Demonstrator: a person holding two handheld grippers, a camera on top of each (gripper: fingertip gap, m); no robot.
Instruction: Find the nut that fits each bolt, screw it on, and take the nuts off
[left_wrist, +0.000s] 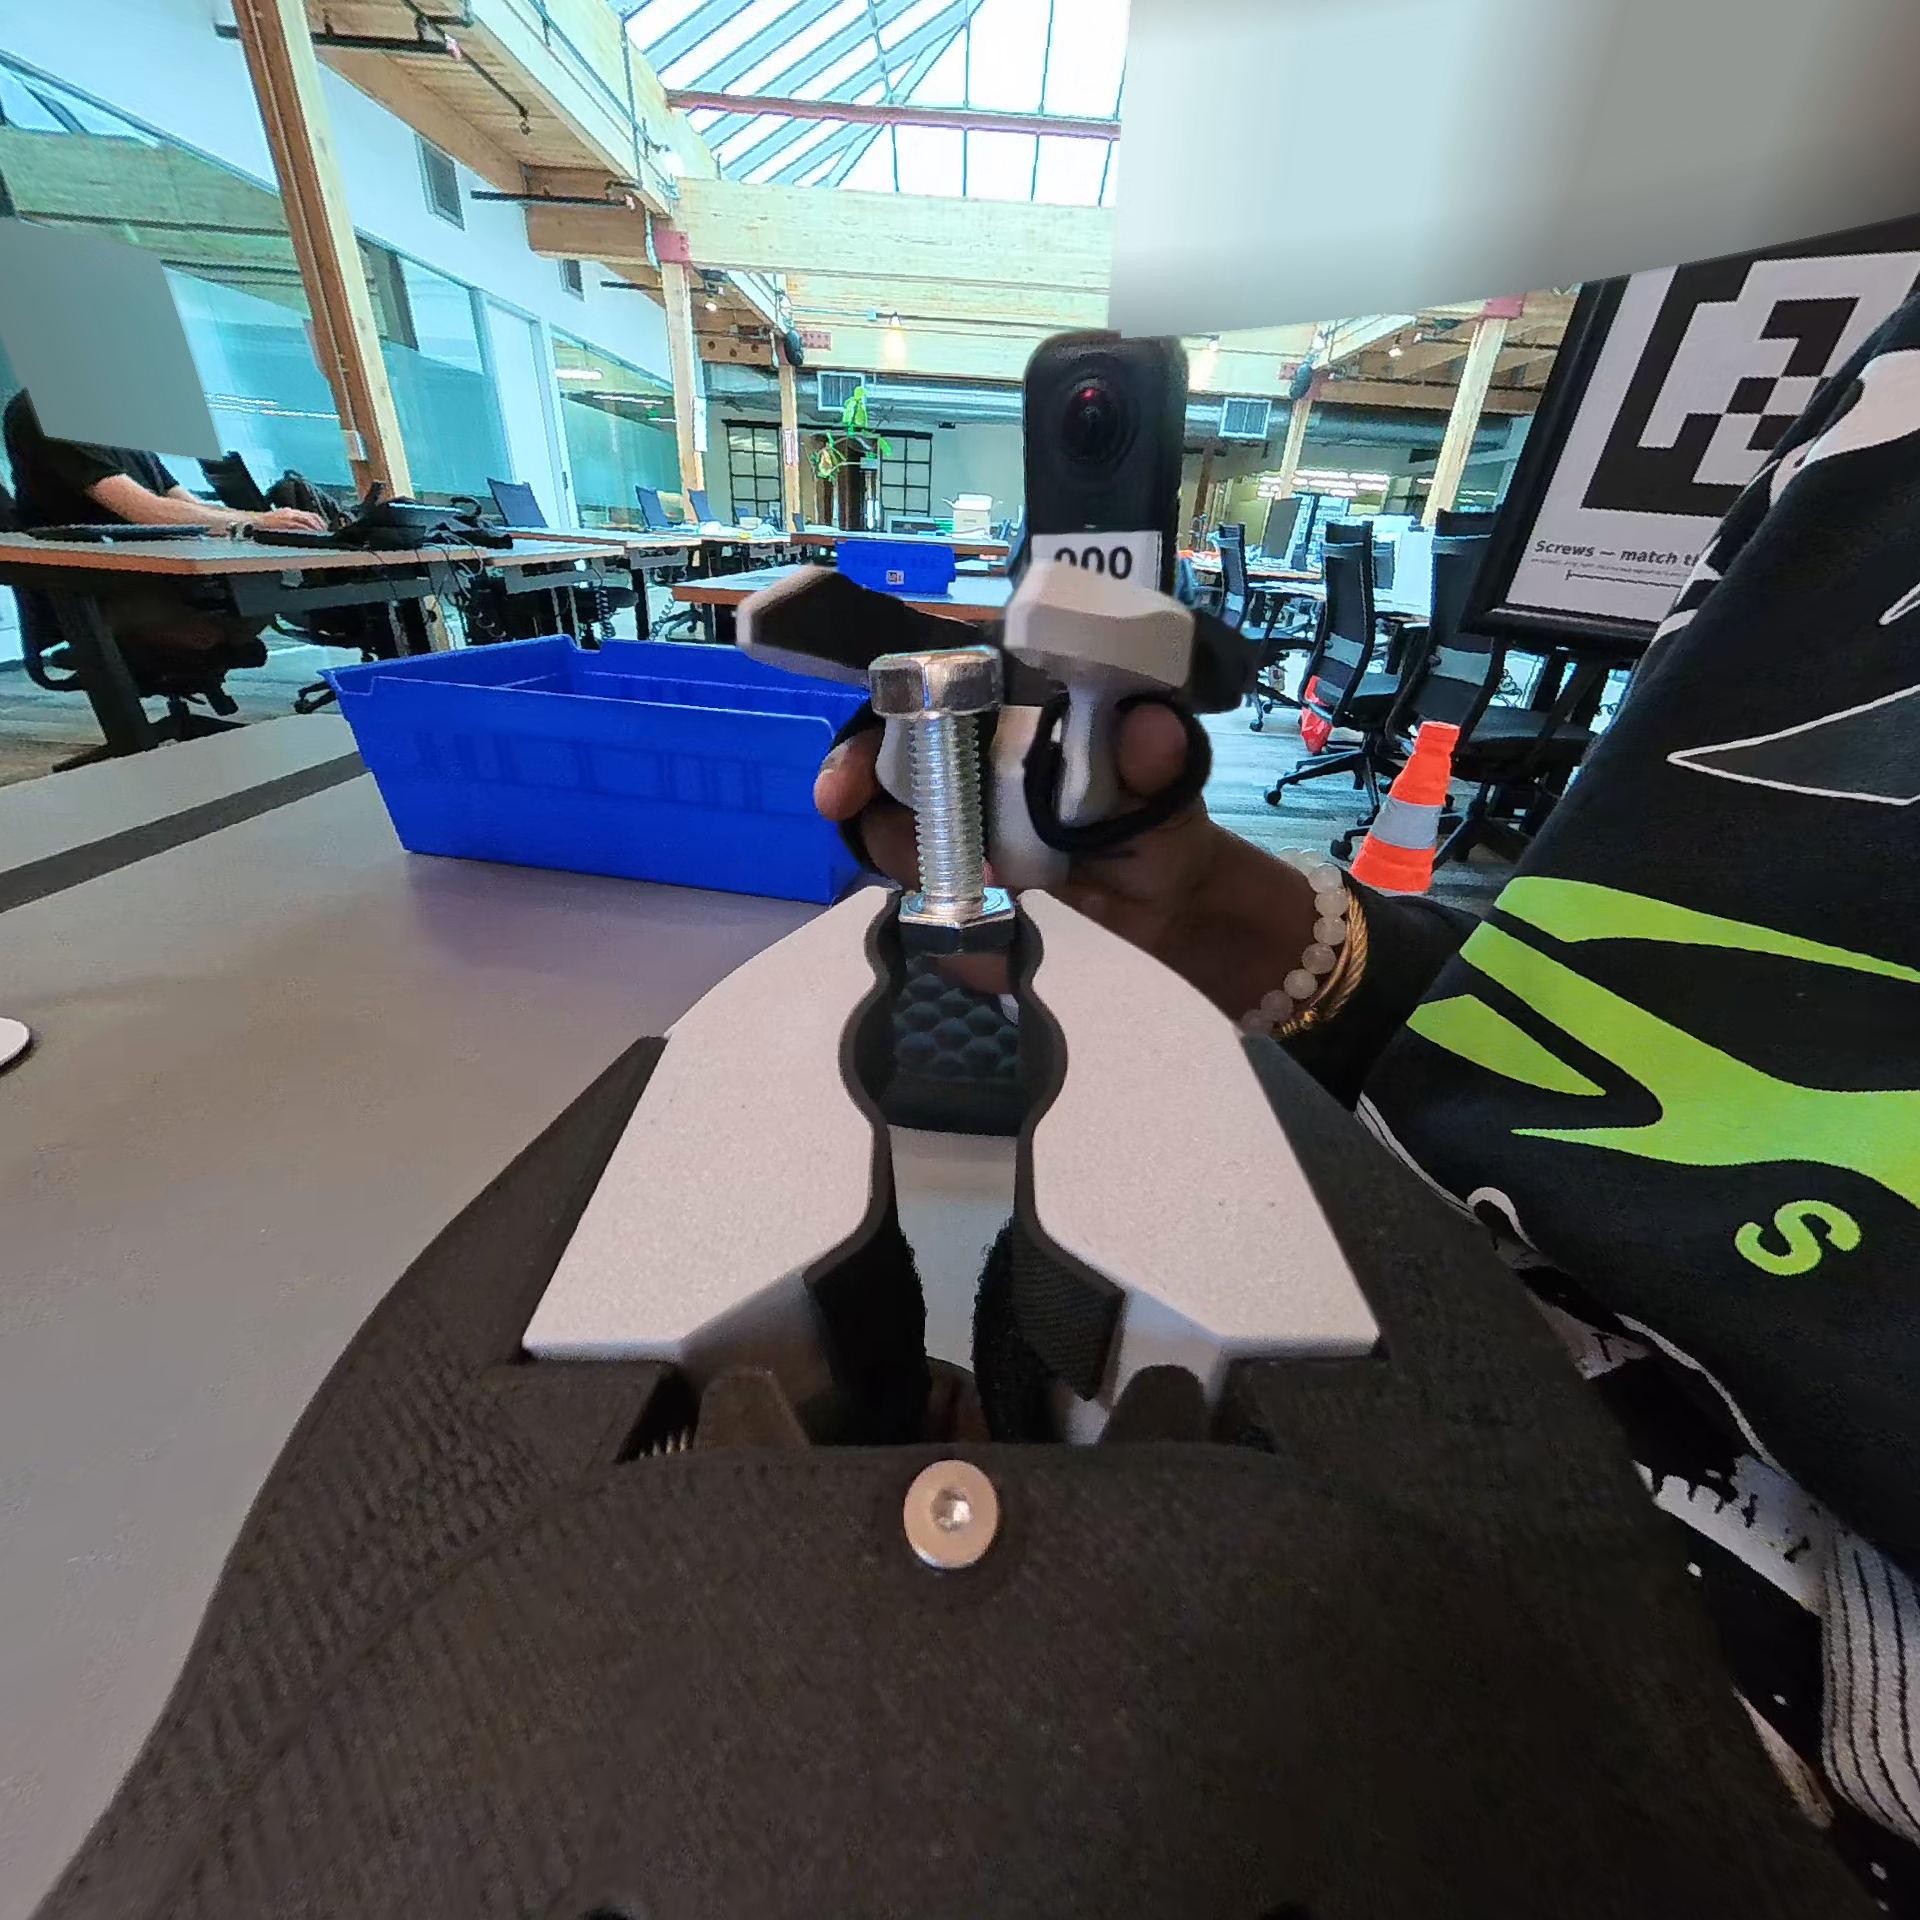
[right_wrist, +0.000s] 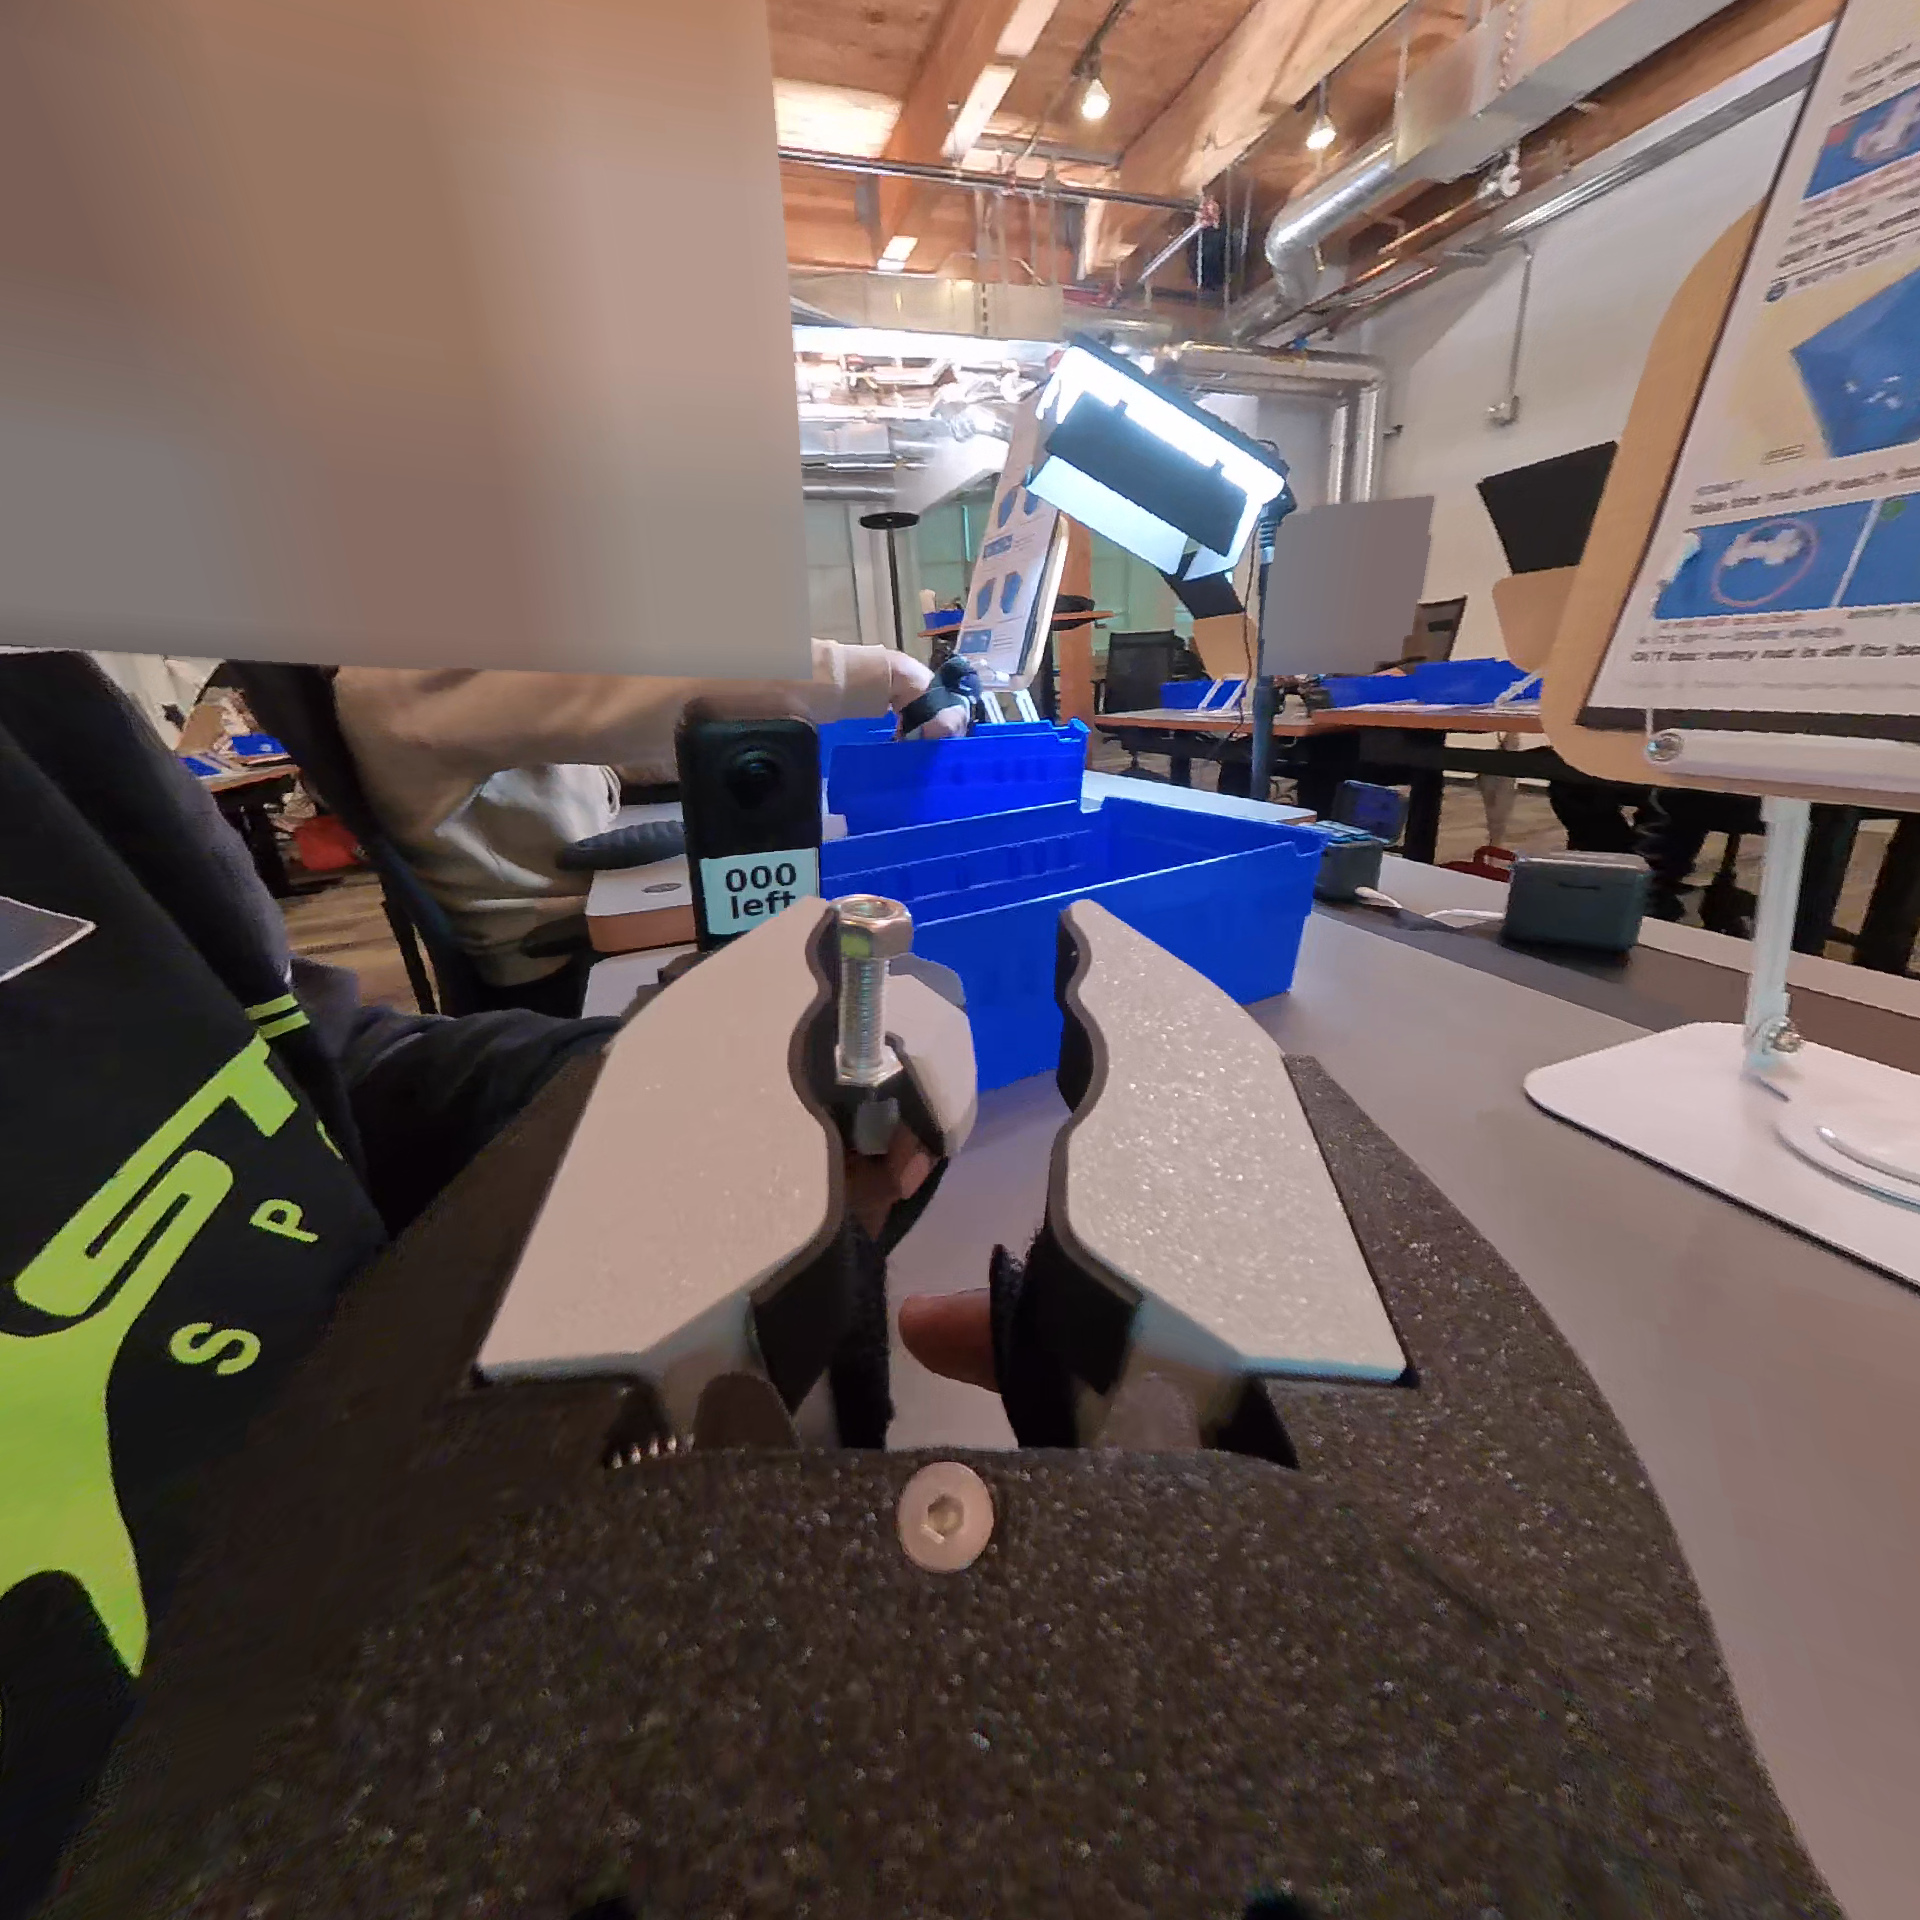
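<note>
A silver hex bolt (left_wrist: 945, 800) stands upright, head on top, with a silver nut (left_wrist: 956, 916) at the low end of its thread. My left gripper (left_wrist: 954, 920) is shut on the nut at its fingertips and holds it above the grey table (left_wrist: 260, 1039). In the right wrist view the bolt (right_wrist: 862, 997) and nut (right_wrist: 868, 1089) sit between the fingers of my right gripper (right_wrist: 945, 940), close to the left finger (right_wrist: 707, 1122). The right gripper is open and grips nothing. In the left wrist view it faces me just behind the bolt head.
A blue bin (left_wrist: 582, 769) stands on the table behind the bolt; it also shows in the right wrist view (right_wrist: 1143, 904). A white sign stand (right_wrist: 1714, 1112) is on the table at right. The person's dark shirt (left_wrist: 1662, 1039) is close by. An orange cone (left_wrist: 1413, 810) stands on the floor. Tip to tip, the grippers are about 5 cm apart.
</note>
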